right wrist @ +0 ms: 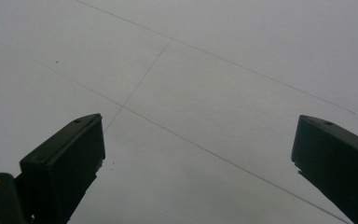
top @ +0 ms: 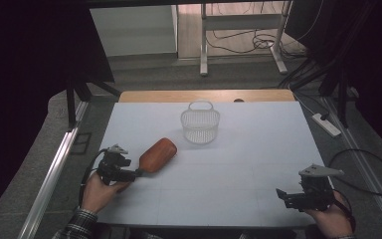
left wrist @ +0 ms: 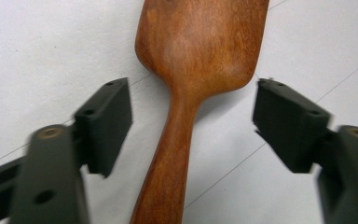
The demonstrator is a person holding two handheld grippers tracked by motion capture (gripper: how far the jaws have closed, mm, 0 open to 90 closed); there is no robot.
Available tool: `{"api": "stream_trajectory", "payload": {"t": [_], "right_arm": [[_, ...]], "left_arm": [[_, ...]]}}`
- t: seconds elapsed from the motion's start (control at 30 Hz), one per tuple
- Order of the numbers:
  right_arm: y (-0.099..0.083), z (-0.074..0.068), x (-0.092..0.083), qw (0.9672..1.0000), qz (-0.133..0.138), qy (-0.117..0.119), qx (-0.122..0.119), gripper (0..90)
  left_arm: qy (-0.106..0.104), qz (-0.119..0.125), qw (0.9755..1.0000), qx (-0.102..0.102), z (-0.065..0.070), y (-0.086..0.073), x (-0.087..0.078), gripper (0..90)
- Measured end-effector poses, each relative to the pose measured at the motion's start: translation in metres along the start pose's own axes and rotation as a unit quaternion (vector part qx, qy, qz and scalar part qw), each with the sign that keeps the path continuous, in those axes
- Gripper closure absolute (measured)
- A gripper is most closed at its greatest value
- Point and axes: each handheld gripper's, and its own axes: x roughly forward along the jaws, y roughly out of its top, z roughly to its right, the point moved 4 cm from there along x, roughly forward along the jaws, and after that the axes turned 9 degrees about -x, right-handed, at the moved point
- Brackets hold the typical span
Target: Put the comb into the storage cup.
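Note:
A reddish-brown wooden paddle (top: 157, 155) lies flat on the white table (top: 238, 159) at the left, its handle pointing toward the person. My left gripper (top: 137, 173) is open around that handle. In the left gripper view the handle (left wrist: 168, 163) runs up between the two jaws with a gap on each side, and the broad head (left wrist: 200, 37) lies just beyond the gripper (left wrist: 193, 93). My right gripper (top: 280, 194) rests low at the table's near right, open, with only bare table between its jaws (right wrist: 198, 126).
A small white wire basket (top: 200, 124) with a handle stands upright at the back middle of the table. An aluminium rail (top: 54, 169) runs along the left side. A power strip (top: 327, 124) and cables lie on the floor at right.

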Motion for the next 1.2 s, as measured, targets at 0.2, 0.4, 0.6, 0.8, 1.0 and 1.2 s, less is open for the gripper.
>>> {"api": "stream_trajectory", "payload": {"t": [0.2, 0.4, 0.6, 0.8, 1.0, 1.2], "right_arm": [[0.0, 0.0, 0.0, 1.0, -0.001, 0.0, -0.001, 2.5], [0.0, 0.0, 0.001, 1.0, -0.002, 0.0, 0.0, 2.4], [0.0, 0.0, 0.001, 1.0, -0.003, 0.0, 0.0, 2.4], [0.0, 0.0, 0.001, 1.0, -0.003, 0.0, 0.0, 2.3], [0.0, 0.0, 0.001, 1.0, -0.004, 0.001, 0.0, 2.2], [0.0, 0.0, 0.001, 1.0, -0.005, 0.001, 0.0, 2.2]], "left_arm": [[-0.023, -0.001, 0.9995, -0.022, -0.005, 0.001, 0.001, 12.1], [-0.038, 0.005, 0.9987, -0.035, -0.012, 0.001, 0.0, 3.0], [-0.047, 0.018, 0.9987, -0.014, -0.012, -0.001, 0.005, 0.8], [-0.05, 0.007, 0.9987, 0.002, -0.01, -0.003, 0.013, 0.0], [-0.047, -0.011, 0.9988, 0.01, -0.008, -0.005, 0.02, 0.0], [-0.053, -0.033, 0.9979, 0.015, -0.006, -0.006, 0.026, 0.0]]}}
